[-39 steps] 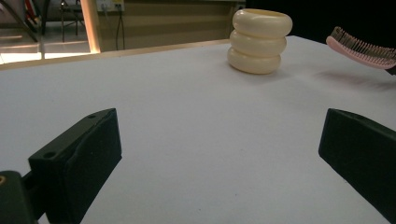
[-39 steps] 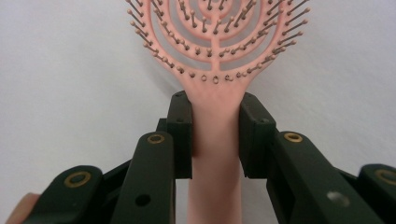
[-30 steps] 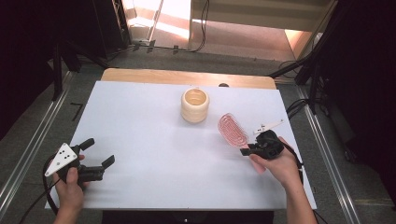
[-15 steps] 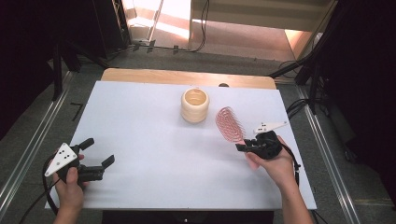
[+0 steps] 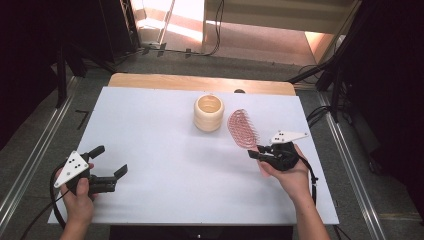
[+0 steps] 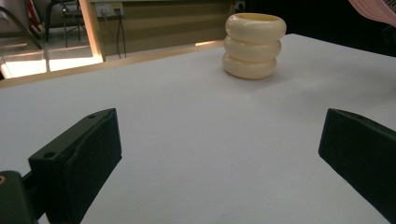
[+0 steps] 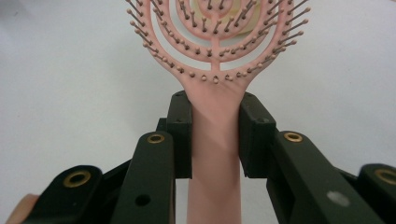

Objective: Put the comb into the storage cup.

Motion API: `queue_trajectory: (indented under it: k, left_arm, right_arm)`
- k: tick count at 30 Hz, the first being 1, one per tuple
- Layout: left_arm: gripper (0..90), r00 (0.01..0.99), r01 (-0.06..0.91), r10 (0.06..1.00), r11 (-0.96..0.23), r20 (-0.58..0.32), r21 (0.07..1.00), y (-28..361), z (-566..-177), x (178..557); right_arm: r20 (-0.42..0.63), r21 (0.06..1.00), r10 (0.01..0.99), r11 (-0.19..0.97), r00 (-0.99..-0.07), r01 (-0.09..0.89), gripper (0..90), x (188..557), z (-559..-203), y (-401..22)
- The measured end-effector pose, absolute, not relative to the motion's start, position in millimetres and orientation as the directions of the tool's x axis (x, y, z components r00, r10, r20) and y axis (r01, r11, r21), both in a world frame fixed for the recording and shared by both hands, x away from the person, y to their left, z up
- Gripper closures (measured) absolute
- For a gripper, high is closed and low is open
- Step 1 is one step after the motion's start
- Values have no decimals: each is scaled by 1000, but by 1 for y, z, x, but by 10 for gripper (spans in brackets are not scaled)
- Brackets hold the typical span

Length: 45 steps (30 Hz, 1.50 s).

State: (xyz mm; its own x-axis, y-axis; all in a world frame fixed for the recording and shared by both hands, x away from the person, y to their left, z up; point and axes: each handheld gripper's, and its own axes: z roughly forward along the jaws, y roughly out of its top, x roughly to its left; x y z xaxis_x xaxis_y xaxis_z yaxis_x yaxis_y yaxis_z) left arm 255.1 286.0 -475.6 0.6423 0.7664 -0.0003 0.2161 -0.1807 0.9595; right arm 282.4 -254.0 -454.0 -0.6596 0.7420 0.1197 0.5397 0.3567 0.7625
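Right gripper (image 5: 255, 153) clamped on pink hairbrush (image 5: 243, 128) handle, lifted near ringed cream holder (image 5: 209, 113), not yet in; left gripper (image 5: 109, 165) jaws apart, idle.

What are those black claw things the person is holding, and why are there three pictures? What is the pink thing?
Those claws are grippers, hand-held tongs with two black jaws. One picture comes from a camera above the white table; the other two come from small cameras riding on each gripper, looking along its jaws. The left gripper is open and holds nothing; in its own view the jaws stand far apart. The right gripper is shut on the handle of a pink hairbrush, a vented one with little bristles. Its head points toward a cream holder shaped like three stacked rings, standing upright on the table. The brush is lifted, beside the holder, not in it.
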Motion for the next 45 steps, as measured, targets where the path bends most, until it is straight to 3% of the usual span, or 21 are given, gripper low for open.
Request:
queue_trajectory:
  k: [20, 45]
  left_arm:
    - [0, 732, 166, 682, -192, 10, 967, 230, -443, 265]
    - [0, 793, 141, 609, -177, -4, 974, 177, -425, 277]
  right_arm:
    - [65, 836, 735, 329, -675, 439, 680, 274, -446, -240]
    - [44, 871, 731, 306, -681, 384, 680, 268, -445, -224]
